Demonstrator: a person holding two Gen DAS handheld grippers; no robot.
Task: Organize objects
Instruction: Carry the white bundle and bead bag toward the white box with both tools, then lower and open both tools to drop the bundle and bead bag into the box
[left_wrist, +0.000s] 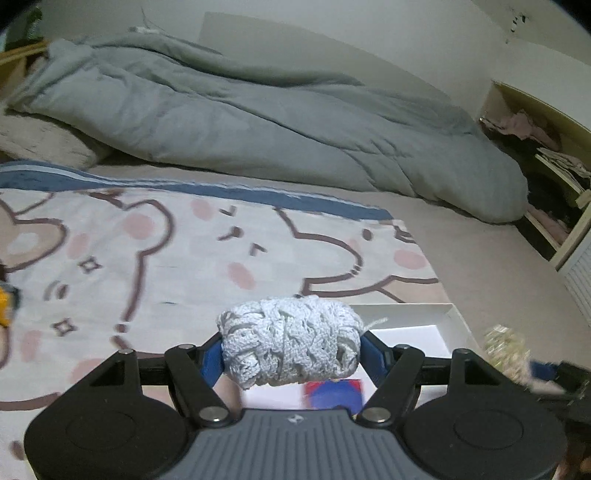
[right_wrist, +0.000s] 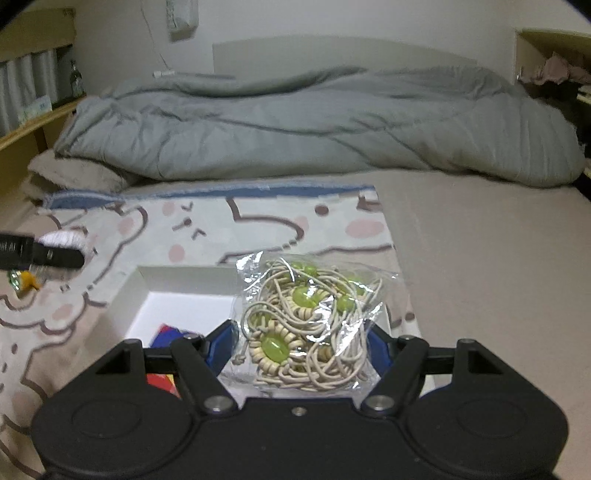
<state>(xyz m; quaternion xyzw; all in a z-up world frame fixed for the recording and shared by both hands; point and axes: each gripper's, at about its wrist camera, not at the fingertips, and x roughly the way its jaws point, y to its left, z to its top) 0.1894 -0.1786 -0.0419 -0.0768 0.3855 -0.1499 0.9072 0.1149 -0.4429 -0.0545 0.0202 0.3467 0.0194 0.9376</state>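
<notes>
My left gripper (left_wrist: 291, 350) is shut on a bundle of white knitted cord (left_wrist: 290, 345), held above the near edge of a shallow white box (left_wrist: 424, 314). In the right wrist view that same bundle (right_wrist: 64, 239) shows at the far left beside the left gripper's black finger. My right gripper (right_wrist: 301, 339) is shut on a clear plastic bag of cream cords with green beads (right_wrist: 306, 317), held over the white box (right_wrist: 177, 280). A red and blue card (right_wrist: 164, 334) lies inside the box, also seen as the card (left_wrist: 334, 395) under the left gripper.
The box rests on a bear-print blanket (right_wrist: 258, 221) spread over a beige bed (right_wrist: 480, 277). A rumpled grey duvet (right_wrist: 314, 125) fills the back. A small yellow and green object (right_wrist: 24, 282) lies left of the box. Shelves (left_wrist: 546, 170) with clothes stand at right.
</notes>
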